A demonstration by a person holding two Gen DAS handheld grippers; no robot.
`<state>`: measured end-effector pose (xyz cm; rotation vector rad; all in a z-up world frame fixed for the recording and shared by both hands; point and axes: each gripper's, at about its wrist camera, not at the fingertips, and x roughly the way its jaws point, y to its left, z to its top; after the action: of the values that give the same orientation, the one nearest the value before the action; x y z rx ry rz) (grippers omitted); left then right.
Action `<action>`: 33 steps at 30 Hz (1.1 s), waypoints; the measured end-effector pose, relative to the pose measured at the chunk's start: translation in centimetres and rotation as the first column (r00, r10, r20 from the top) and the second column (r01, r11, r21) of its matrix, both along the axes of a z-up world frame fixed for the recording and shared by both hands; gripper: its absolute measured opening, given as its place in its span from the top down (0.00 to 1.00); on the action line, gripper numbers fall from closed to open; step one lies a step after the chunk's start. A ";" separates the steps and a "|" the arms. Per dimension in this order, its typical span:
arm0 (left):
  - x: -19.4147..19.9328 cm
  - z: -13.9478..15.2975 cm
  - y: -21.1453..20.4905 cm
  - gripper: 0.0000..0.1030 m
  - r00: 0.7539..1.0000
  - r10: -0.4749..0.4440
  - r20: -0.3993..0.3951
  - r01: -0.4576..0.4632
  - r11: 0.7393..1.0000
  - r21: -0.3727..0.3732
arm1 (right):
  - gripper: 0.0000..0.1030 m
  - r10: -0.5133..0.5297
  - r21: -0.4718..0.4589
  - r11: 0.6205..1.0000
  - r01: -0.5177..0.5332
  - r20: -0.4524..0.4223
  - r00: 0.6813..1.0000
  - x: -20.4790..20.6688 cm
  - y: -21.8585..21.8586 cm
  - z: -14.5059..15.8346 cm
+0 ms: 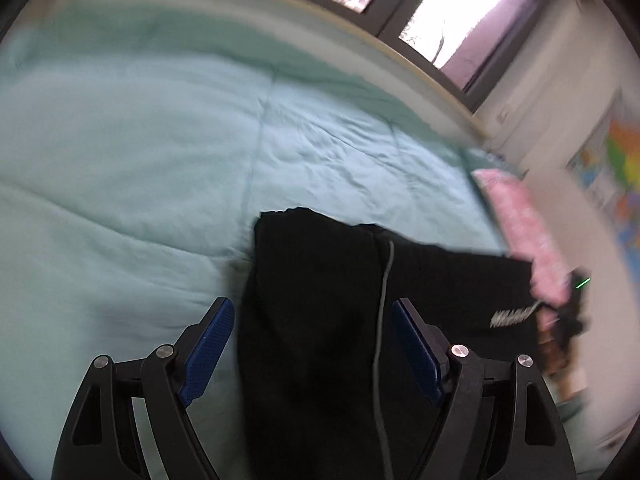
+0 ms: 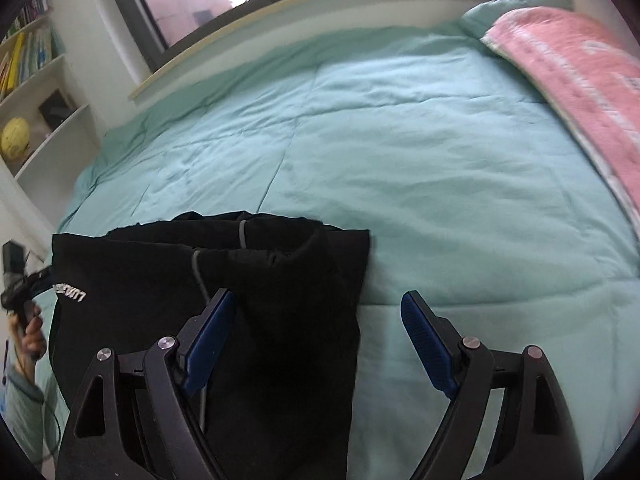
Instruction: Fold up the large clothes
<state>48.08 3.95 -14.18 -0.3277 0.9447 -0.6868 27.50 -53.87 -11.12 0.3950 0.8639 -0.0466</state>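
Note:
A black garment with a grey drawstring and white lettering lies folded on the near edge of a mint-green bed. My left gripper is open above its left part, holding nothing. The garment also shows in the right wrist view, with the lettering at its left. My right gripper is open over the garment's right edge, empty. The other gripper shows at the far left in a hand.
The green quilt covers the bed. A pink towel-covered pillow lies at the right end. A window sill runs behind the bed. Shelves with books and a yellow ball stand left. A colourful map hangs on the wall.

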 end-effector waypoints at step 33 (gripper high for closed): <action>7.4 -4.3 -2.0 0.48 0.956 0.288 -0.049 -0.273 0.940 0.204 | 0.47 -0.322 -0.192 0.938 0.289 -0.170 0.931 7.1 0.0 -2.3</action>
<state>55.51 1.98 -18.47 -0.3093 1.0069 -0.3178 34.56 -53.88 -13.47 0.3716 0.9820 -0.4524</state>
